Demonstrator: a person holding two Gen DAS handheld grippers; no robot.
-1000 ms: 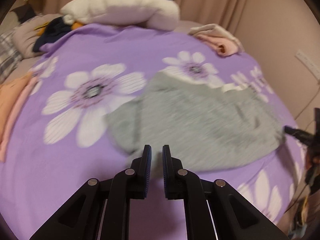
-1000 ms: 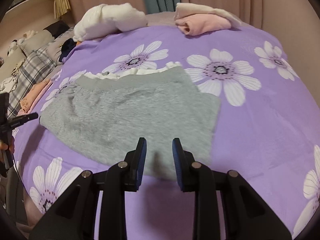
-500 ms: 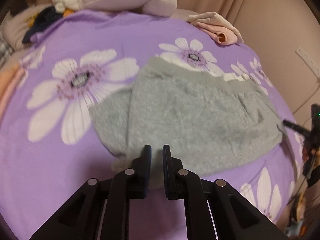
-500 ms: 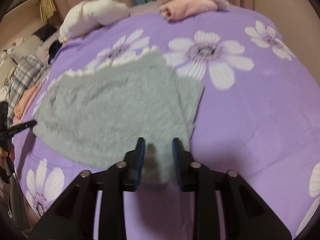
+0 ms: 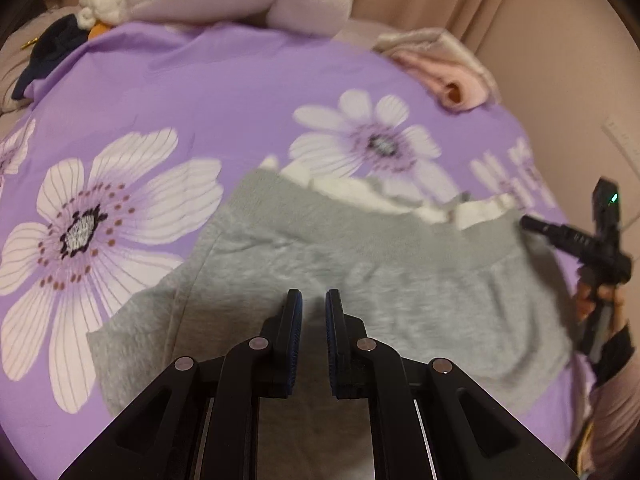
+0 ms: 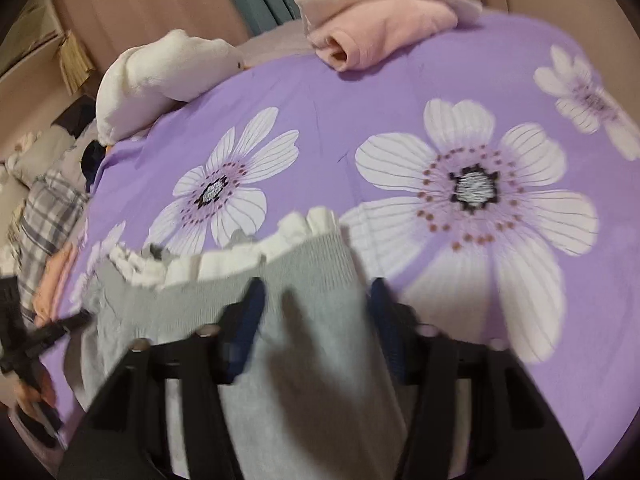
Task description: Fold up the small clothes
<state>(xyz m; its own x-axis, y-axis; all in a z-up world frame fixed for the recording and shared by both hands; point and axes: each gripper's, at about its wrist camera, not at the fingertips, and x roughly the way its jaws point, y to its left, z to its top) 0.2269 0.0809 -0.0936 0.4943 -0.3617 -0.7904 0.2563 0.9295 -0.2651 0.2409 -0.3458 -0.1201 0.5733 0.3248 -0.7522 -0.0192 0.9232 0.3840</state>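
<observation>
Both claws nearer grey shorts (image 5: 360,280) | left claw (image 5: 313,300) together, empty | right claw (image 6: 316,292) closing over waistband

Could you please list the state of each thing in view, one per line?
Grey garment: lying partly folded on the bedspread.
Pink clothes: folded, at the far edge.
Left claw: shut, empty, above the garment.
Right claw: jaws closing, blurred, waistband between them.
</observation>
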